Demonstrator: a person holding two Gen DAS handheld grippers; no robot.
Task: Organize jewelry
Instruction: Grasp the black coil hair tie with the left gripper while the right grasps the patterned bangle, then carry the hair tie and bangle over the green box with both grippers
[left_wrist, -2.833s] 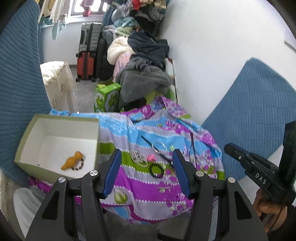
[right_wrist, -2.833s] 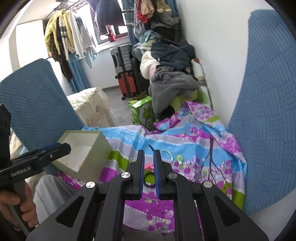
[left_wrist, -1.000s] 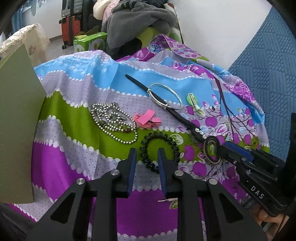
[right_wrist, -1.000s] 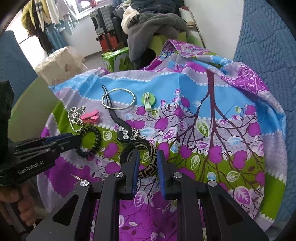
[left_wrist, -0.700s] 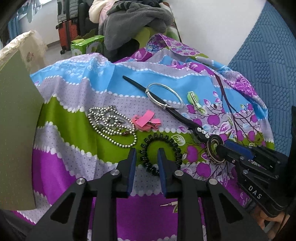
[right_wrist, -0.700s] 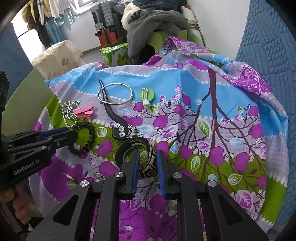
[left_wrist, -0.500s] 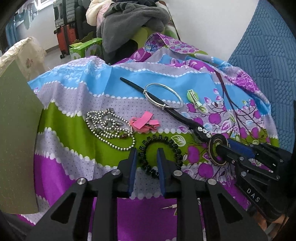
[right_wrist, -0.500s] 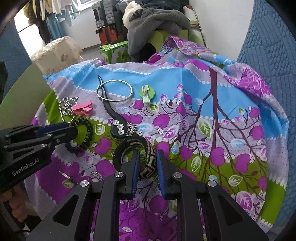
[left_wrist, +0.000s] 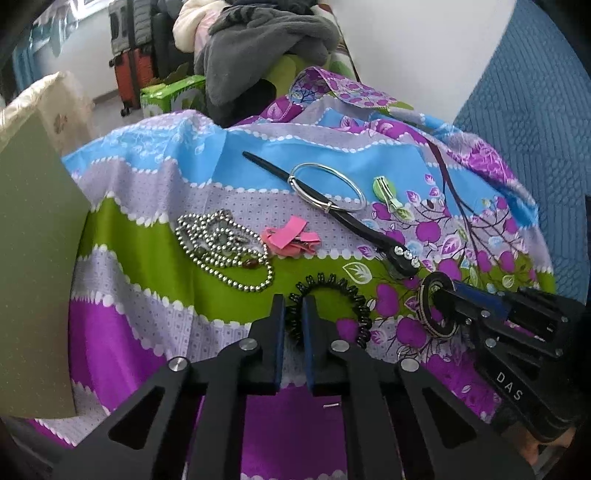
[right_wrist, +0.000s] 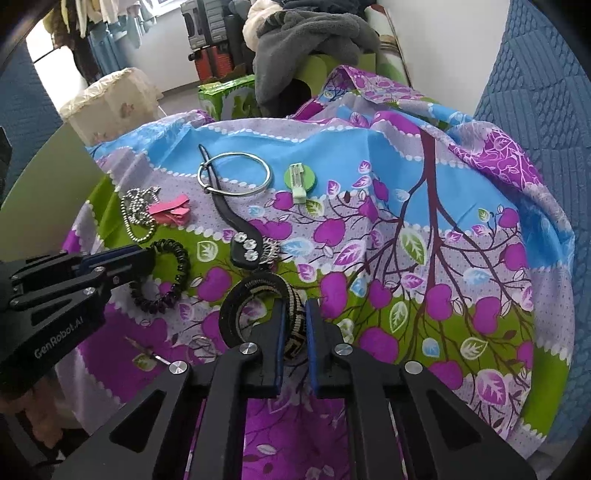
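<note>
On the flowered cloth (left_wrist: 166, 314) my left gripper (left_wrist: 293, 314) has its jaws closing, and its blue pads pinch the near side of a black coil hair tie (left_wrist: 332, 282). My right gripper (right_wrist: 296, 317) is closing too, gripping the wall of a black-and-cream woven bangle (right_wrist: 251, 291) that stands tilted on the cloth. In the right wrist view the left gripper (right_wrist: 147, 258) comes in from the left onto the coil hair tie (right_wrist: 181, 258). In the left wrist view the right gripper (left_wrist: 439, 295) reaches in from the right into the woven bangle (left_wrist: 424, 306).
Beyond the grippers lie a bead chain (left_wrist: 221, 243), a pink clip (left_wrist: 291, 236), a silver ring bangle (left_wrist: 327, 188), a black hair stick with rhinestones (left_wrist: 354, 225) and a green clip (left_wrist: 386, 192). A green box wall (left_wrist: 33, 258) stands at the left. Piled clothes and suitcases fill the back.
Both grippers came down from above to the cloth, the left one narrowing from wide open. Over the last second both pairs of jaws narrowed onto the coil hair tie and the woven bangle.
</note>
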